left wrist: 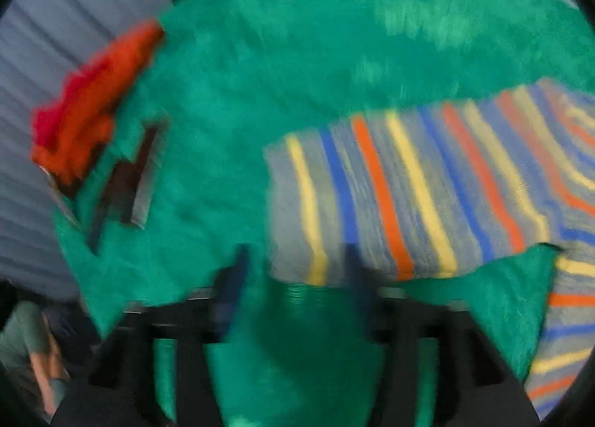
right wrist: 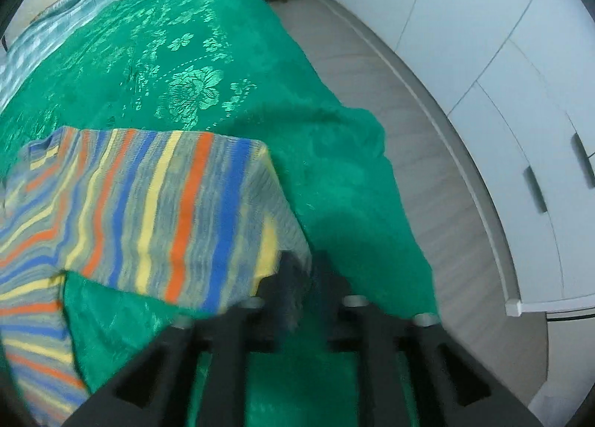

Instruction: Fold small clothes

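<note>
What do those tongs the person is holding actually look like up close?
Both are black, blocky frames. Each left tongs finger is a narrow dark blue-black bar, blurred here. The right tongs show the same dark fingers on a black body with cut-out slots and small round silvery fittings along the front. No cables, lettering or sleeves show.

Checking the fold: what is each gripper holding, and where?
Right gripper pinches the striped garment at its near corner. Left gripper is open at its hem, holding nothing.
</note>
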Tool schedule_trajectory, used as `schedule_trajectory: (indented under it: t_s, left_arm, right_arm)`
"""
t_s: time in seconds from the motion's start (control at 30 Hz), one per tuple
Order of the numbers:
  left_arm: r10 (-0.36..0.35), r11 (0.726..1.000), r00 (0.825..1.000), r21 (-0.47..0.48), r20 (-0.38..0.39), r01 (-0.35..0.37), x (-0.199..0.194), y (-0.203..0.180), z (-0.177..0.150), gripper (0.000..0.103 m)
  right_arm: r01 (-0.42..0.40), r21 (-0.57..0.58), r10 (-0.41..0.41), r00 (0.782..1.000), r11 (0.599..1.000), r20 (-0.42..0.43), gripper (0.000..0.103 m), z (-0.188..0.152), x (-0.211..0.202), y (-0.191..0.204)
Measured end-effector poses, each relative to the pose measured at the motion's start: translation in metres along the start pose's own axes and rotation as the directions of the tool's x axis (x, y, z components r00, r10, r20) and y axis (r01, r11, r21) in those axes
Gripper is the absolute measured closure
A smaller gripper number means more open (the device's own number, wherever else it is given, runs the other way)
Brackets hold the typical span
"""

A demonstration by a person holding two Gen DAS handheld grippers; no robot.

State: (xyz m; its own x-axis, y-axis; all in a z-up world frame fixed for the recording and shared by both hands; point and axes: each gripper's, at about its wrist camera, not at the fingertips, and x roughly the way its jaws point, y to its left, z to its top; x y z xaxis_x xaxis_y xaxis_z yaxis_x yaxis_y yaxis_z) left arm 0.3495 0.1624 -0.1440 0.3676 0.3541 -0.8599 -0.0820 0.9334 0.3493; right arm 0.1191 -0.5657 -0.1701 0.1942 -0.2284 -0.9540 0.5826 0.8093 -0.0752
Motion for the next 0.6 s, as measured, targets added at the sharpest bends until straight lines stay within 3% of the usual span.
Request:
schedule_trajectory:
  t_s: [0.03,0.07,0.13,0.23,0.27,0.3,0.4,0.5,0.6]
  left_arm:
    - [-0.009,1.000,0.997,0.010,0.073,0.008,-0.021,0.003,0.002,0.021]
    - [-0.040,0.999,0.991,0.026,0.131,0.037,-0.041,0.002,0.008,0.017]
    - [-0.208,0.976,0.962,0.097,0.177,0.193,-0.067,-0.017,0.030,0.014]
    - [-0.462,0.875,0.878,0.226,0.127,0.428,-0.076,-0.077,0.068,0.009]
    - [-0.494,0.852,0.862,0.258,0.111,0.455,-0.073,-0.098,0.077,0.008]
    - [-0.506,0.835,0.858,0.296,0.086,0.463,-0.065,-0.123,0.086,0.008]
    - [-0.474,0.814,0.880,0.396,0.027,0.426,-0.037,-0.184,0.109,0.009]
    - [-0.455,0.790,0.890,0.471,0.022,0.392,-0.018,-0.213,0.128,0.009]
    - [-0.442,0.786,0.897,0.490,0.021,0.376,-0.002,-0.225,0.139,0.009]
  right_arm:
    - [0.003,-0.035,-0.001,0.999,0.999,0.034,0.048,0.003,-0.013,0.002]
    - [0.015,-0.098,-0.008,0.997,0.995,0.077,0.048,0.011,-0.030,0.010]
    - [-0.027,-0.197,0.053,0.991,0.980,0.126,0.047,0.027,-0.049,0.035]
    - [-0.213,-0.363,0.276,0.952,0.907,0.132,0.047,0.060,-0.063,0.107]
    - [-0.248,-0.397,0.319,0.940,0.884,0.122,0.047,0.066,-0.062,0.127]
    - [-0.293,-0.442,0.373,0.922,0.848,0.104,0.047,0.076,-0.059,0.156]
    - [-0.366,-0.519,0.449,0.893,0.773,0.039,0.047,0.093,-0.037,0.228]
    - [-0.380,-0.576,0.449,0.893,0.724,-0.025,0.047,0.106,-0.010,0.273]
    - [-0.371,-0.622,0.422,0.904,0.689,-0.070,0.047,0.116,0.018,0.307]
